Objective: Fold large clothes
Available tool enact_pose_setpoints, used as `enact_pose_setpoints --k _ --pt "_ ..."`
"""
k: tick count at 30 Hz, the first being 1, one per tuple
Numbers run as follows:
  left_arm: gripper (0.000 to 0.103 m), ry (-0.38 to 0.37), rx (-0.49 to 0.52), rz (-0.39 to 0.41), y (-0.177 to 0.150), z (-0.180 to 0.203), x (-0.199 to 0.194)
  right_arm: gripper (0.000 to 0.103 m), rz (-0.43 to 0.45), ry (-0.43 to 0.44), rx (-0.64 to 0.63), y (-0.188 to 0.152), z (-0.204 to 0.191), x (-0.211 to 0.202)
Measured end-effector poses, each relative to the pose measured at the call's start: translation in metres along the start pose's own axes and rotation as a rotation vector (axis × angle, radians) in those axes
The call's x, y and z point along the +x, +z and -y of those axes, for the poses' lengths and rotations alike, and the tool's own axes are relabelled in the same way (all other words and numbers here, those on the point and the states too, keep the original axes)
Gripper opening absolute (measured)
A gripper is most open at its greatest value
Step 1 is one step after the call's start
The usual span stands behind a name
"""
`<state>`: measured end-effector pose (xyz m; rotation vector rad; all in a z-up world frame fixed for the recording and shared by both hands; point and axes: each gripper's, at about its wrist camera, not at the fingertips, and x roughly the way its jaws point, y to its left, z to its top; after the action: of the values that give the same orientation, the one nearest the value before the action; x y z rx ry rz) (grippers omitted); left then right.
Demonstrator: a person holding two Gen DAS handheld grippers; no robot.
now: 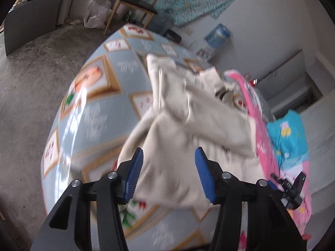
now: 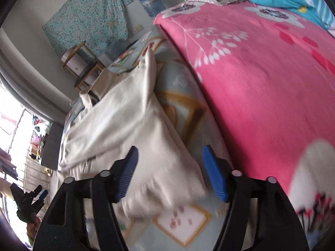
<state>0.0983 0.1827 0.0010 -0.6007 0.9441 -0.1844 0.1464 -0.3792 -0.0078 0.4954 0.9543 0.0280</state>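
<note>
Both grippers stand released above the bed (image 1: 94,108). Left gripper (image 1: 169,173) and right gripper (image 2: 170,172) straddle the cream garment (image 1: 188,113) without pressing it.

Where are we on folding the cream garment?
Done: the cream garment lies on the patterned sheet with at least one layer doubled over. In hand: nothing; the left gripper and right gripper are both open above it. Left: it looks rumpled, so smoothing and probably further folds.
</note>
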Motion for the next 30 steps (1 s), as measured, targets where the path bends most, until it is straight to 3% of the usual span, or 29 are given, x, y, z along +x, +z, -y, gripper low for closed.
enact_pose_setpoints --k 2,8,15,20,21,25,26,30 --pt "0.06 -0.003 -0.025 -0.032 -0.016 -0.004 0.001 0.071 -0.025 -0.01 0.009 -0.014 0.005 -0.01" --pt "0.063 -0.043 -0.216 -0.04 -0.044 -0.037 0.011 0.072 -0.108 -0.018 0.051 -0.04 0.013 0.003" --pt "0.062 -0.079 -0.304 0.035 -0.036 -0.051 0.02 0.06 -0.021 -0.035 0.07 -0.028 0.012 0.015" --pt "0.059 0.023 -0.177 0.065 -0.034 -0.032 0.024 0.047 0.031 -0.042 0.04 -0.021 0.003 0.025" --pt "0.055 0.064 -0.136 0.071 -0.033 -0.026 0.027 0.045 0.038 -0.059 0.018 -0.021 -0.001 0.028" --pt "0.026 0.209 0.037 0.094 -0.035 -0.008 0.034 0.014 0.062 -0.15 -0.119 -0.02 -0.019 0.037" --pt "0.019 0.243 0.113 0.113 -0.037 0.002 0.032 0.012 0.079 -0.159 -0.141 -0.02 -0.024 0.033" --pt "0.014 0.34 0.368 0.222 -0.046 0.047 0.002 0.01 0.154 -0.14 -0.186 -0.018 -0.041 0.002"
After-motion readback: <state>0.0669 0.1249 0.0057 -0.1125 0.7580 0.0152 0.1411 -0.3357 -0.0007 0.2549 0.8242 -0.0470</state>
